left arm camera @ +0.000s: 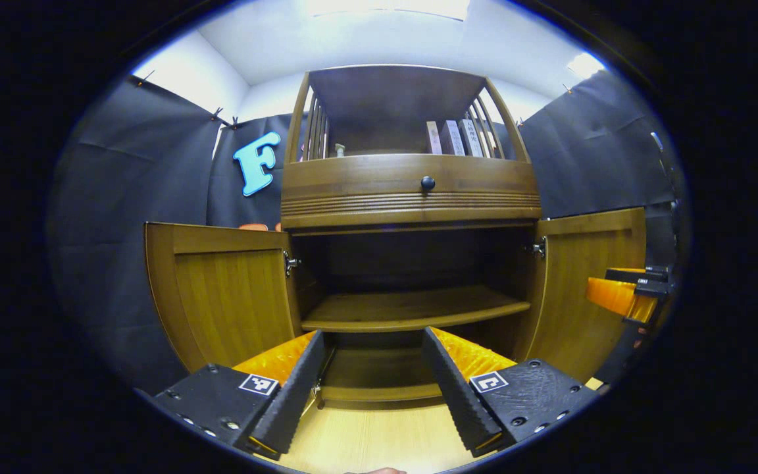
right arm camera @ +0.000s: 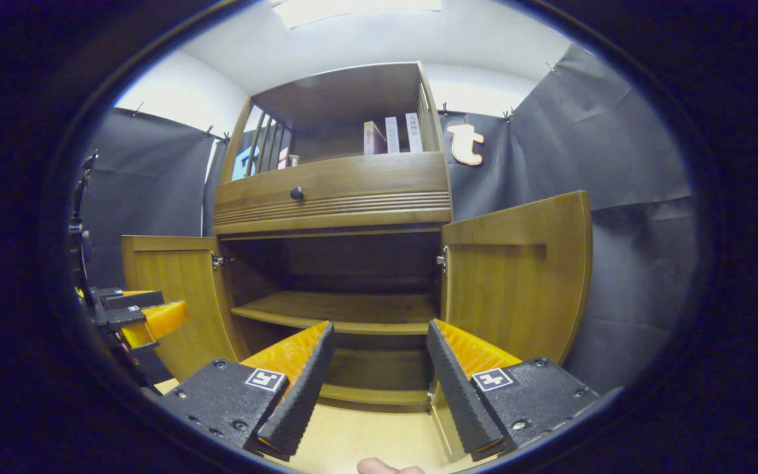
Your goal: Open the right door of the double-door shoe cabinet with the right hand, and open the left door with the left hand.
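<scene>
Here both doors, left door (left arm camera: 221, 296) and right door (right arm camera: 517, 283), stand swung wide, baring the shelf (left arm camera: 412, 309). Left claw (left arm camera: 372, 388) and right claw (right arm camera: 379, 388) hang spread and empty, apparently clear since the task looks done.

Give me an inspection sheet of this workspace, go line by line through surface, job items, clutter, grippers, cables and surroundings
Surface: pale wood floor in front of the cabinet.
Job's things: shoe cabinet; left door and right door both swung open; inner shelf bare.
Clutter: books upright on the top shelf; small object beside them, too small to tell.
Grippers: left gripper fingers apart, holding nothing; right gripper fingers apart, holding nothing.
Cables: nothing seen.
Surroundings: black cloth wall, white ceiling.
</scene>
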{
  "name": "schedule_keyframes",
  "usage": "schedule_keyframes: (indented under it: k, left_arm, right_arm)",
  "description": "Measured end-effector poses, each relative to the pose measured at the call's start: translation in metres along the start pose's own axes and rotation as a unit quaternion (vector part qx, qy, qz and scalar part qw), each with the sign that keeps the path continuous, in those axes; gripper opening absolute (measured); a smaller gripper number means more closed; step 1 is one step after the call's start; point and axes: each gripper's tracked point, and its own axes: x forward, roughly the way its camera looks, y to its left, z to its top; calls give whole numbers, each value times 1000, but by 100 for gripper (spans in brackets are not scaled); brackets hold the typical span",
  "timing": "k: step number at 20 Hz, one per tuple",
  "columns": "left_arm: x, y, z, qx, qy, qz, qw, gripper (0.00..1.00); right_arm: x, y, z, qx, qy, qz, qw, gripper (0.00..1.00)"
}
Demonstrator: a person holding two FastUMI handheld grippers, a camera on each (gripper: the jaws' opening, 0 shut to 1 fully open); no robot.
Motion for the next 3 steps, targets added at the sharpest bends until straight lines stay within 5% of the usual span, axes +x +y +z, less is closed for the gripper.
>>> schedule_keyframes:
  k: [2,3]
  left_arm:
    - [-3,-4,10,8,-3,12,1000,100]
    - [-7,-8,18,14,-11,16,1000,95]
  right_arm:
    - [-2,-3,8,-4,-1,5,1000,89]
    - [-3,-6,9,-4,1,9,1000,89]
